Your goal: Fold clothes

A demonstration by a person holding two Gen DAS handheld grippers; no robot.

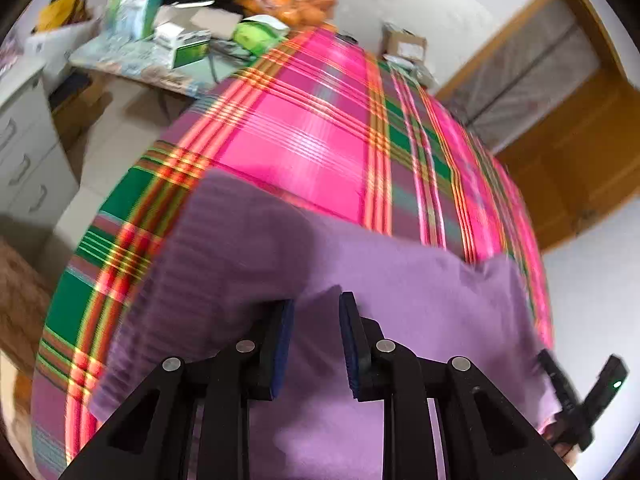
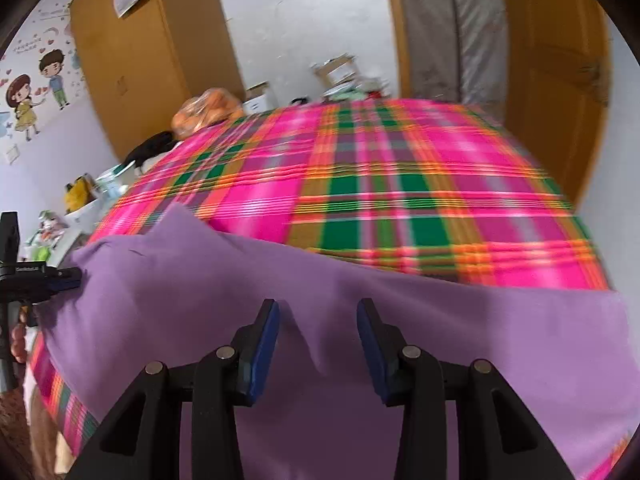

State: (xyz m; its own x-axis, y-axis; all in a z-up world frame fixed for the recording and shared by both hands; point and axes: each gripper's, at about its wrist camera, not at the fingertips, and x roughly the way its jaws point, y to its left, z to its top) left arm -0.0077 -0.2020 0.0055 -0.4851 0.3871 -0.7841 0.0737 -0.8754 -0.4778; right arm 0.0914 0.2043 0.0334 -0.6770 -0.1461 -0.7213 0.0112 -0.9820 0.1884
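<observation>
A purple knit garment [image 1: 400, 288] [image 2: 200, 280] lies across the near end of a bed covered by a pink and green plaid sheet [image 1: 312, 132] [image 2: 400, 200]. My left gripper [image 1: 316, 308] is shut on a bunched fold of the garment near its ribbed side. The cloth fills the narrow gap between the blue pads. My right gripper [image 2: 318, 308] grips a thicker ridge of the same garment, its jaws standing wider. Each gripper also shows at the other view's edge: the left gripper [image 2: 74, 276] and the right gripper [image 1: 556, 376] both sit at the cloth's border. Both views are motion-blurred.
Left of the bed stands a cluttered table [image 1: 132, 68] with boxes, and a bag of oranges [image 1: 292, 0] [image 2: 208, 110] lies at the bed's far corner. A white drawer unit [image 1: 24, 152] is at the left. A wooden door [image 1: 580, 160] [image 2: 560, 80] is on the right.
</observation>
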